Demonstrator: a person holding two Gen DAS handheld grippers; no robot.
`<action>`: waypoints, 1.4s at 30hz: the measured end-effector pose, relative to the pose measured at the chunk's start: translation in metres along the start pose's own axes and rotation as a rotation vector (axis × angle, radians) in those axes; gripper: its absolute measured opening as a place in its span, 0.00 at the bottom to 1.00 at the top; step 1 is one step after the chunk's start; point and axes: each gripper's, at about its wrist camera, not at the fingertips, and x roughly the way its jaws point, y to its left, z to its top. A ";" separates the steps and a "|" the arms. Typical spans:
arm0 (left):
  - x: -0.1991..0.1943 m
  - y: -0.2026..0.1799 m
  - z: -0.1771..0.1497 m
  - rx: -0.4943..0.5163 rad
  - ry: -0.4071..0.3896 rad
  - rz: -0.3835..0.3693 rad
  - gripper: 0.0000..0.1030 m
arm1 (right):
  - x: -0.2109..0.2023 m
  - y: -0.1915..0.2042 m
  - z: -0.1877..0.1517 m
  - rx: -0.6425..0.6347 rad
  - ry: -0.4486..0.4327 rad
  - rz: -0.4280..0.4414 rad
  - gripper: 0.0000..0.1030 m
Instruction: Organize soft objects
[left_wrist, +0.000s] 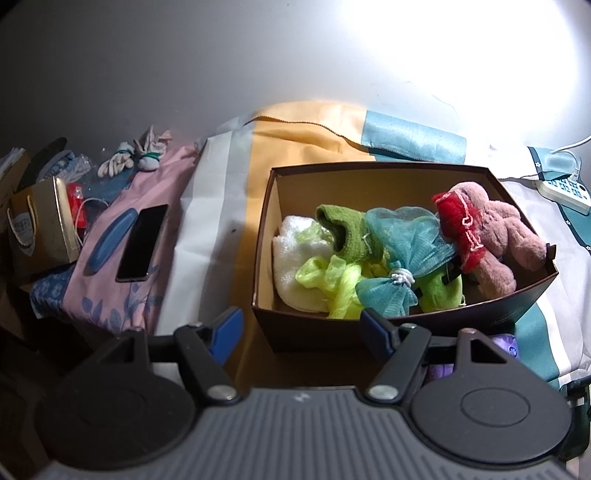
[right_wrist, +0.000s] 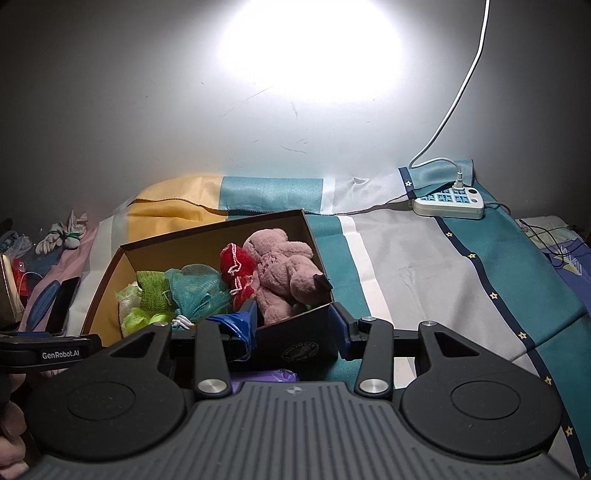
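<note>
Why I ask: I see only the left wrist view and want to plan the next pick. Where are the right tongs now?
Observer: The right tongs straddle the near corner of the box: one finger is inside by the pink plush toy, the other outside. I cannot tell whether they pinch it.
Operator: Is anything soft lying right of the box?
Observer: None that I see. On the bedspread lie a white power strip and, at the far edge, a thin dark wire.
Operator: Any marking on the box?
Observer: A round emblem on its outer wall.
</note>
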 end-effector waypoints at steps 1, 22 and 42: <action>0.001 0.000 0.000 0.000 0.001 0.000 0.70 | 0.000 0.000 0.000 -0.003 -0.004 0.001 0.26; 0.011 0.001 -0.001 -0.018 0.018 0.012 0.70 | 0.008 0.001 0.003 -0.001 0.002 -0.004 0.26; 0.014 0.000 -0.003 -0.025 0.027 0.017 0.70 | 0.017 0.004 0.002 -0.019 0.037 -0.014 0.26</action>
